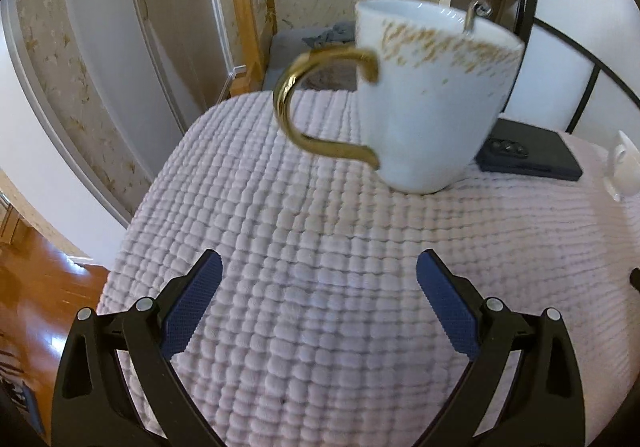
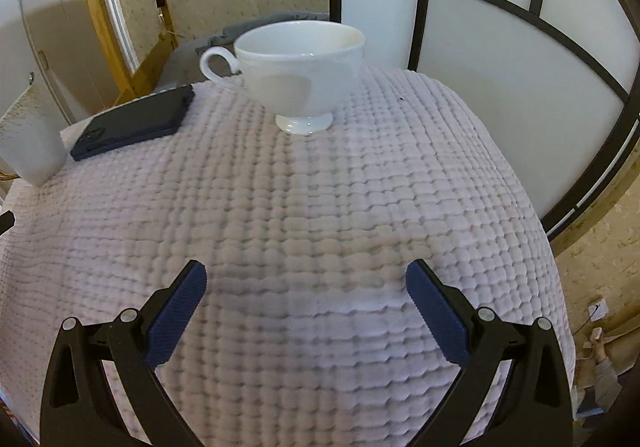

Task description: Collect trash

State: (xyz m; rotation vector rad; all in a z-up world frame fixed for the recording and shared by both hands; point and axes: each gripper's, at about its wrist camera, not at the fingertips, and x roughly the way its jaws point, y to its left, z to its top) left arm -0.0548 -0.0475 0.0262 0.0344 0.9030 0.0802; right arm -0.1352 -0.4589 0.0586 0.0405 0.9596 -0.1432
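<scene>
Quilted pale pink worktop cover (image 2: pixel 320 207) carried a gold-handled white mug (image 1: pixel 428 95) and white footed teacup (image 2: pixel 304 63); both grippers' fingers (image 1: pixel 192 307) (image 2: pixel 176 319) hovered spread, empty, no trash visible.

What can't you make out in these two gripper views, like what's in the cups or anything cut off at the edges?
- Mug contents, left view: its wall hides the inside; only a metal utensil tip shows, and the mug is blurred.
- Teacup bottom, right view: hidden by its near wall.
- Phone, left view: partly behind the mug.
- Any trash: none visible on the quilted cover.
</scene>
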